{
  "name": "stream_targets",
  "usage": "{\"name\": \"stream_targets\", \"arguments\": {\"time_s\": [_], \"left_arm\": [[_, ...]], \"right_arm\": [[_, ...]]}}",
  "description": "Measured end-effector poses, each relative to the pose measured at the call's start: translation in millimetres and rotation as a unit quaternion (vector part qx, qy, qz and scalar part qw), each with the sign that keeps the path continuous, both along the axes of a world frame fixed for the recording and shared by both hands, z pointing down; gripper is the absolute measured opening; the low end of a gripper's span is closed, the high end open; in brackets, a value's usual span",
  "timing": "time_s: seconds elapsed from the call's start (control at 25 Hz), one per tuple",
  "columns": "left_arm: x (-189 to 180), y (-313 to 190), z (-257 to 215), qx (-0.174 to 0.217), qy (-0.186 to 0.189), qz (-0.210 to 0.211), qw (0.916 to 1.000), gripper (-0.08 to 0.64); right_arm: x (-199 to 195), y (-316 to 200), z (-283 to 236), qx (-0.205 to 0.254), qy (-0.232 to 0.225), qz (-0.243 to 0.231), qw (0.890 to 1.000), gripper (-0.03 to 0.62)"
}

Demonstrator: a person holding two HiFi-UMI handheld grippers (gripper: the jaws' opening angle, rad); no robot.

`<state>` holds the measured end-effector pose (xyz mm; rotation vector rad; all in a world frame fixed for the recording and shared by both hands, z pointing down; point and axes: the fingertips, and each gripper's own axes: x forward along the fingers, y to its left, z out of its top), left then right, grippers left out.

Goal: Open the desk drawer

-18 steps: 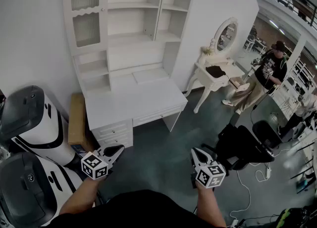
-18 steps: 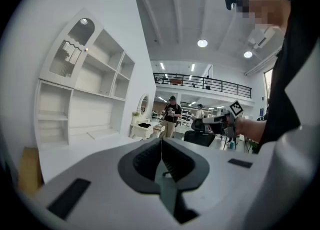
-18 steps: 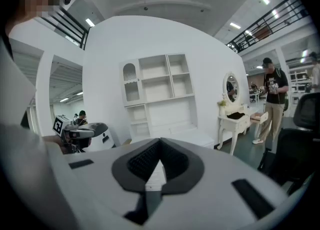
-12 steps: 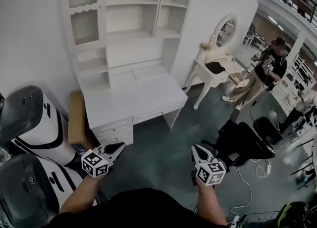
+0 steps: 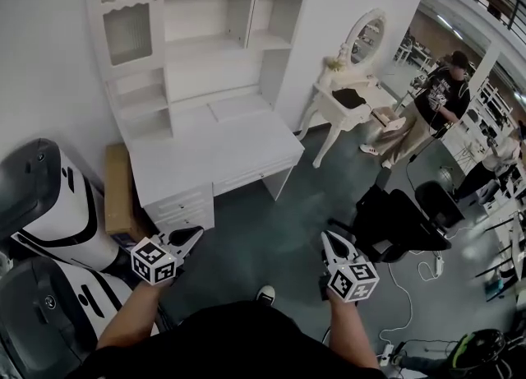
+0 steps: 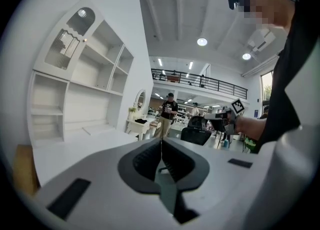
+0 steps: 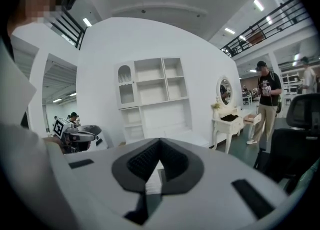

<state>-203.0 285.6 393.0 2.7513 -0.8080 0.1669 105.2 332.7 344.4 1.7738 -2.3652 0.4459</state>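
Head view: left gripper [image 5: 191,236] and right gripper [image 5: 329,240] hover off the front edge of the desk [image 5: 205,151], jaws pressed together, holding nothing.

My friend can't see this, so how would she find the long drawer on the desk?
Find the tall white shelf unit; the white desk stands below it. The long drawer sits under the desktop, above the open leg space, unlike the short drawers stacked at the left end.
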Motion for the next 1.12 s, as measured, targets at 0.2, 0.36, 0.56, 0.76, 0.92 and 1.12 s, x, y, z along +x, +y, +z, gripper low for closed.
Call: {"name": "stream_targets", "arguments": {"time_s": [0.2, 0.36, 0.56, 0.76, 0.92, 1.12], "left_arm": [[14, -7, 11, -0.011, -0.006, 0.006, 0.9999, 0.012], [24, -18, 13, -0.014, -0.012, 0.002, 0.9998, 0.012], [47, -40, 17, -0.019, -0.024, -0.008, 0.9995, 0.012], [77, -69, 18, -0.022, -0.043, -0.008, 0.9988, 0.012], [96, -99, 14, -0.024, -0.046, -0.026, 0.9983, 0.012], [129, -124, 12, -0.024, -0.053, -0.032, 0.9978, 0.012]], "right_arm": [[8, -16, 17, -0.017, 0.009, 0.002, 1.0, 0.002], [14, -39, 28, -0.023, 0.001, -0.012, 1.0, 0.002], [26, -76, 42, -0.023, -0.009, -0.036, 0.999, 0.002], [50, -116, 54, -0.022, -0.034, -0.053, 0.998, 0.002], [69, -150, 61, -0.028, -0.042, -0.072, 0.996, 0.002], [86, -186, 72, -0.038, -0.047, -0.101, 0.993, 0.002]]}}
